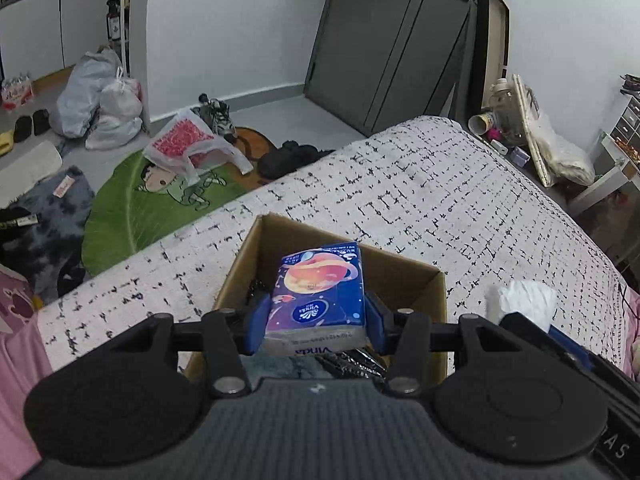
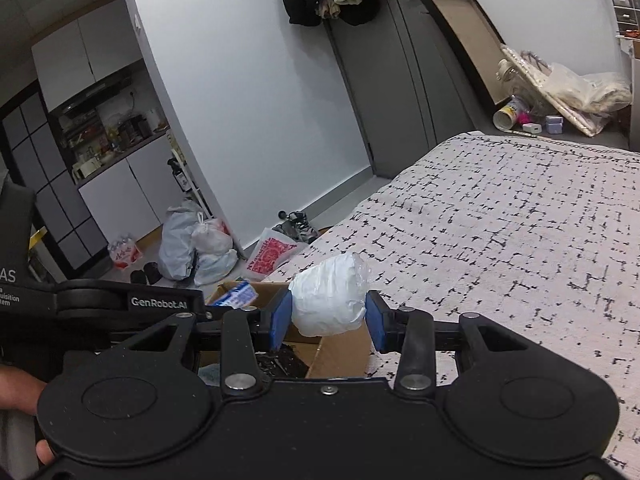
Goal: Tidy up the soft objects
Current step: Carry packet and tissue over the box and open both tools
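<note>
1. Two soft items held at once, one per tool, both near the open brown cardboard box (image 1: 424, 292) resting on the white bedspread with black dashes (image 1: 440, 200).
2. Left gripper (image 1: 316, 320): jaws closed partway onto the purple planet-printed Vinda tissue pack (image 1: 318, 300), blue pads pressing its two long sides. Pack lying flat between the pads, directly above the box opening; probably carried there for dropping in.
3. Right gripper (image 2: 328, 316): jaws closed partway around the white plastic-wrapped bundle (image 2: 328, 296). Left pad touching the wrap; right pad at its edge, contact hard to confirm. Bundle sticking out forward past the fingertips, so gripped near its rear end.
4. Bundle hanging over the box's right corner rather than its middle, judging from the right wrist view; likely waiting its turn beside the left tool.
5. Inside the box: something dark and something bluish, too hidden to name.
6. Gentle squeeze on both, apparently to avoid crushing soft goods.
</note>
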{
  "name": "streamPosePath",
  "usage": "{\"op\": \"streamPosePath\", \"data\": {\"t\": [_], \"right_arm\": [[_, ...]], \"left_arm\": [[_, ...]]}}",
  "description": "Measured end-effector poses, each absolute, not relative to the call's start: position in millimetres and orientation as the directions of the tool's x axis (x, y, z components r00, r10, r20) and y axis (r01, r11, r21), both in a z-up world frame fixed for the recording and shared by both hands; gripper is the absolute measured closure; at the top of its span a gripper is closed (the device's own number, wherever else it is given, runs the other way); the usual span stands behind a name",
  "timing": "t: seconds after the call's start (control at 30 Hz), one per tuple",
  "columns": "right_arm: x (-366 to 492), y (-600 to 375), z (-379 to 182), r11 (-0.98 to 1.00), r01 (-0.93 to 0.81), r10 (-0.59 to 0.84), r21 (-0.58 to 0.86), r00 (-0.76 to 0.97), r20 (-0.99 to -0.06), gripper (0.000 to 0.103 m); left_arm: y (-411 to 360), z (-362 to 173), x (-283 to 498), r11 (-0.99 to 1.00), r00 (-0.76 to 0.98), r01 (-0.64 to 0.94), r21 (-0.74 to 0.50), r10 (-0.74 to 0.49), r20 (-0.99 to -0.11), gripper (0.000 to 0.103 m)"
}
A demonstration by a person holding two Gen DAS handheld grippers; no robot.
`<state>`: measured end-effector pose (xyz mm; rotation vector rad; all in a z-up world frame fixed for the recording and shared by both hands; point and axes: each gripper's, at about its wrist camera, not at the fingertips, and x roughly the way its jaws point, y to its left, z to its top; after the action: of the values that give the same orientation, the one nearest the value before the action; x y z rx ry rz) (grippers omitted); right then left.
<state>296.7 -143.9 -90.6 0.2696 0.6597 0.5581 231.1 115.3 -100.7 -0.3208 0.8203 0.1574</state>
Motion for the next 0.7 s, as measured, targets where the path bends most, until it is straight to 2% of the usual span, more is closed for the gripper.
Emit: {"op": "streamPosePath", "data": {"t": [0.2, 0.47, 0.7], "right_arm": [[304, -133, -95, 0.81, -0.409, 0.584, 0.421, 0.636, -0.505, 0.064], [306, -125, -105, 0.795, -0.424, 0.606, 0.435, 0.601, -0.521, 0.064], [305, -110, -109, 0.777, -0.46, 0.629, 0.429, 0.567, -0.532, 0.063]], "left_arm": [[119, -105, 235, 0.936, 0.667, -0.256, -0.242, -0.01, -0.745, 0.054], [128, -102, 233, 0.922, 0.682, -0.264, -0.283, -0.029, -0.731, 0.043], [140, -108, 232, 0.915, 0.695, -0.281, -0.29, -0.015, -0.719, 0.042]]}}
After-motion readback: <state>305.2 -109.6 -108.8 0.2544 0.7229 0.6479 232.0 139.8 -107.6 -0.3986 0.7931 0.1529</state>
